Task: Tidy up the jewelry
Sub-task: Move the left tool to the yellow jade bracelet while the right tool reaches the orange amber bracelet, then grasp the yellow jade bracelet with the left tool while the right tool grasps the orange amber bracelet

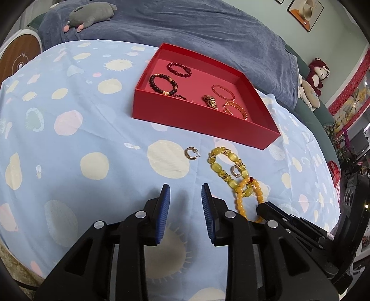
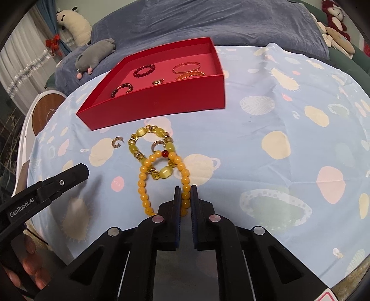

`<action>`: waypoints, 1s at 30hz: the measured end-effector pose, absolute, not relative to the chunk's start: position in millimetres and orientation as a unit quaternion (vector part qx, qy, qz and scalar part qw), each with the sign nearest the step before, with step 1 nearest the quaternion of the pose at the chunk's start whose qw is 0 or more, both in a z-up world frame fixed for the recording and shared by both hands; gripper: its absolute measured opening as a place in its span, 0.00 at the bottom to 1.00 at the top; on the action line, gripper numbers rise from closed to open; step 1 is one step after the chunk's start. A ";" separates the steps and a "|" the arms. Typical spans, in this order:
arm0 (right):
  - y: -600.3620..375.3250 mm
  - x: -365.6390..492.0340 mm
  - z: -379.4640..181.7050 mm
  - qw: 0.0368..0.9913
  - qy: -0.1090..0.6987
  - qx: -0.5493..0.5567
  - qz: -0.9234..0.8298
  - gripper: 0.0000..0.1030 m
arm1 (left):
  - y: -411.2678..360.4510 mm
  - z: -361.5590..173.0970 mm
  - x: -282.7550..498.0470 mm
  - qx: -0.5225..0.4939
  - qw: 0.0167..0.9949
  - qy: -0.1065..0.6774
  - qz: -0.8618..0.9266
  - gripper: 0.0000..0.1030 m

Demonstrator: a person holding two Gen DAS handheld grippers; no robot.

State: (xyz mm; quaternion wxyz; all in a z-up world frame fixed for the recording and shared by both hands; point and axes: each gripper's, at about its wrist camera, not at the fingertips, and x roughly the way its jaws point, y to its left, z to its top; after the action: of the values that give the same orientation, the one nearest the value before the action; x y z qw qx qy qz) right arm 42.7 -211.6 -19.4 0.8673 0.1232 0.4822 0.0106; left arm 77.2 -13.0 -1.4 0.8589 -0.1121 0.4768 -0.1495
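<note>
A red box [image 1: 201,122] [image 2: 161,101] on the spotted blue cloth holds several bracelets. In front of it a chunky yellow bracelet [image 1: 217,165] [image 2: 133,148] overlaps an orange bead bracelet [image 1: 239,199] [image 2: 141,183]. One silver hoop earring [image 1: 190,152] [image 2: 116,142] lies alone on the cloth. A second earring [image 1: 235,171] [image 2: 157,145] lies inside the yellow bracelet's loop. My right gripper [image 2: 185,188] is shut on the near side of the orange bead bracelet. My left gripper [image 1: 185,188] stands open over bare cloth, to the left of the bracelets, with nothing between its pads.
A grey-blue blanket [image 1: 208,30] with a grey plush toy [image 1: 92,15] lies behind the box. A red plush monkey [image 1: 318,74] sits at the far right. The cloth's near edge [image 2: 323,277] drops off close to the grippers. A hand [image 2: 30,261] holds the left gripper's handle.
</note>
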 end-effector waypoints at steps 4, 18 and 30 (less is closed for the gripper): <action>-223.9 39.0 -16.1 0.867 0.480 0.135 -0.005 0.08 | -27.8 2.9 83.8 -0.113 0.857 0.476 -0.161 0.26; -247.3 35.8 -17.4 0.860 0.480 0.170 -0.023 0.08 | -81.4 -18.3 114.8 -0.083 0.851 0.498 -0.148 0.24; -241.1 34.7 -19.8 0.858 0.485 0.168 -0.013 0.08 | -66.3 -21.2 98.8 -0.070 0.858 0.485 -0.153 0.08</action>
State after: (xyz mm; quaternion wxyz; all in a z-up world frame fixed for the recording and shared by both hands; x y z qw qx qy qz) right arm 34.7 -241.1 -19.8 0.8585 0.1676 0.4845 -0.0135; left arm 98.8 -66.3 -21.2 0.8580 -0.0700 0.4853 -0.1535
